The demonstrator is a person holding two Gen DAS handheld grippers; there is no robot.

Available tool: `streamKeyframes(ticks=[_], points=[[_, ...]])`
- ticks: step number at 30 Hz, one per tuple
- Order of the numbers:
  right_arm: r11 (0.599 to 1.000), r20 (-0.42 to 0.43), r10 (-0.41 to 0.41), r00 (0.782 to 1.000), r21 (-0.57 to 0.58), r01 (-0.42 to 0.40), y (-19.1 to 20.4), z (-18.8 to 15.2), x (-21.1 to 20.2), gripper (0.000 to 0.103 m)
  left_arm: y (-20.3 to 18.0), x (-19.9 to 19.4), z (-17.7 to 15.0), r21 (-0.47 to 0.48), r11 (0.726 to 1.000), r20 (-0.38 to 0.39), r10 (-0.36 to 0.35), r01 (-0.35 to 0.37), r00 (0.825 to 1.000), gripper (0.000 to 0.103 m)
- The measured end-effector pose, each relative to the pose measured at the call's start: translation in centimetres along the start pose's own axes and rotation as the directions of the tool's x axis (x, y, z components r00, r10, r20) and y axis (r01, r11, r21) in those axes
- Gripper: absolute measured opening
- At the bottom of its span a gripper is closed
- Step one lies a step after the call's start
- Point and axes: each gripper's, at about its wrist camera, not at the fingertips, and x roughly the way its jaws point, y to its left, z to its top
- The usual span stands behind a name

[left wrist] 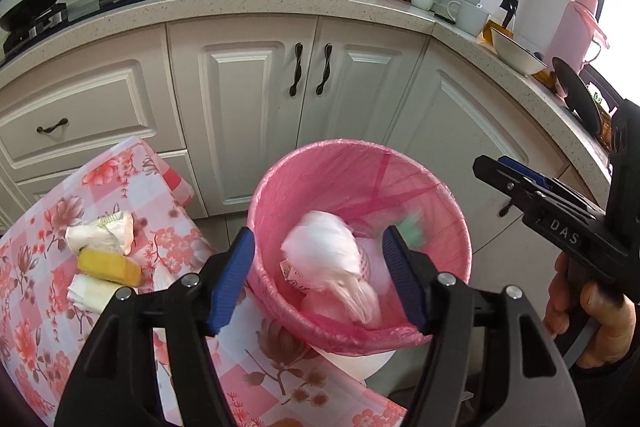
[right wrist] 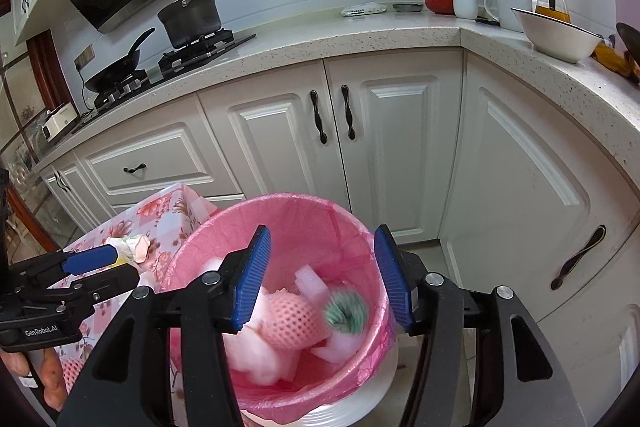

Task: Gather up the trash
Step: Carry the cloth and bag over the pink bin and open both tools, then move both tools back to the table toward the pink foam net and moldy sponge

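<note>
In the left wrist view, the left hand-held gripper (left wrist: pixel 318 281) hangs over a white bin lined with a pink bag (left wrist: pixel 440 195), its blue pads spread wide with nothing pressed between them. Below them, inside the bin, lies a crumpled white plastic bag (left wrist: pixel 324 251) among other pale scraps, and a blurred green piece (left wrist: pixel 412 229) shows beside the right pad. The bin stands just beside a tabletop covered with a pink floral cloth (left wrist: pixel 36 307), where a yellow sponge-like block (left wrist: pixel 108 267) lies between two crumpled white wrappers (left wrist: pixel 100 233), touching both. The right hand-held gripper (left wrist: pixel 500 173) reaches in from the right edge, held by a hand (left wrist: pixel 592 319), with its tip above the floor just beside the bin's rim; from here its opening cannot be told. In the right wrist view, the right hand-held gripper (right wrist: pixel 322 277) hangs over the same bin (right wrist: pixel 296 211), its blue pads apart at a moderate gap and empty. Under them in the bin lie a pink foam fruit net (right wrist: pixel 288 323), white scraps and a blurred green tuft (right wrist: pixel 346 311) that looks to be in mid-air just above the heap. The left hand-held gripper (right wrist: pixel 124 263) comes in from the left edge above the floral cloth (right wrist: pixel 168 211), near a crumpled wrapper (right wrist: pixel 132 245) on it. Behind stand cream cabinets (right wrist: pixel 400 131) under a speckled counter (right wrist: pixel 360 35).
</note>
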Motion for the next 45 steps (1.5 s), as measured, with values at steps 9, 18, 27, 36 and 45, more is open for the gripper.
streamKeyframes(ticks=[9, 18, 27, 36, 45], points=[[1.000, 0.004, 0.007, 1.000, 0.011, -0.007, 0.3, -1.3, -0.7, 0.064, 1.5, -1.5, -1.8, -0.038, 0.999, 0.020, -0.009, 0.010, 1.000, 0.067], [1.000, 0.007, 0.011, 1.000, 0.000, -0.011, 1.2, -2.7, -1.6, 0.072, 4.9, -4.7, -3.2, -0.088, 0.996, 0.061, 0.034, -0.029, 0.998, 0.070], [0.998, 0.003, 0.049, 0.999, -0.032, -0.049, 3.9, -4.4, -2.7, 0.073, 8.8, -7.9, -5.8, -0.153, 0.986, 0.086, 0.084, -0.071, 0.993, 0.072], [0.994, -0.006, 0.080, 0.997, -0.069, -0.080, 7.7, -7.4, -4.0, 0.078, 11.8, -10.9, -9.8, -0.209, 0.971, 0.090, 0.134, -0.113, 0.987, 0.072], [0.988, -0.035, 0.109, 0.993, -0.106, -0.112, 11.0, -10.3, -5.4, 0.079, 14.2, -14.2, -14.6, -0.255, 0.955, 0.092, 0.182, -0.153, 0.979, 0.075]])
